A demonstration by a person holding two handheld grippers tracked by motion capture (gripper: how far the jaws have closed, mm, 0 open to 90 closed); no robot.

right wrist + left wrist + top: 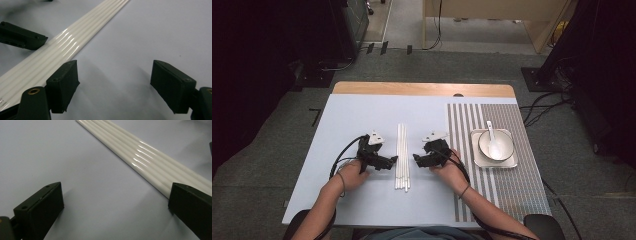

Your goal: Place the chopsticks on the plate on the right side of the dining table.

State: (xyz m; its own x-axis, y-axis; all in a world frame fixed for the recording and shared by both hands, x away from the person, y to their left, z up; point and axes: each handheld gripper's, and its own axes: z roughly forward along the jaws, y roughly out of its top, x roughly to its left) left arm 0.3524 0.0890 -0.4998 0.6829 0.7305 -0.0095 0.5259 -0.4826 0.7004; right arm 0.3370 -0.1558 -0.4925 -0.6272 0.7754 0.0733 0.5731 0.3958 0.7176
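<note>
The white rods lie side by side in one flat bundle on the pale blue mat, directly between my two claws, their long axis running away from me toward the far edge of the table. In my left gripper view the rods pass just beside one jaw, the nearest rod right at its tip; I cannot tell if they touch. In my right gripper view the rods run just beside one jaw too, with bare mat between the jaws. My left gripper stands wide and holds nothing, tips aimed inward at the bundle's near half. My right gripper is likewise wide and empty, pointing back at it from the other side. Both hands rest low on the mat, forearms angled inward. Bare mat lies open behind my left claw; behind my right claw a striped mat carries a tray with a bowl and spoon, well apart from the rods
</note>
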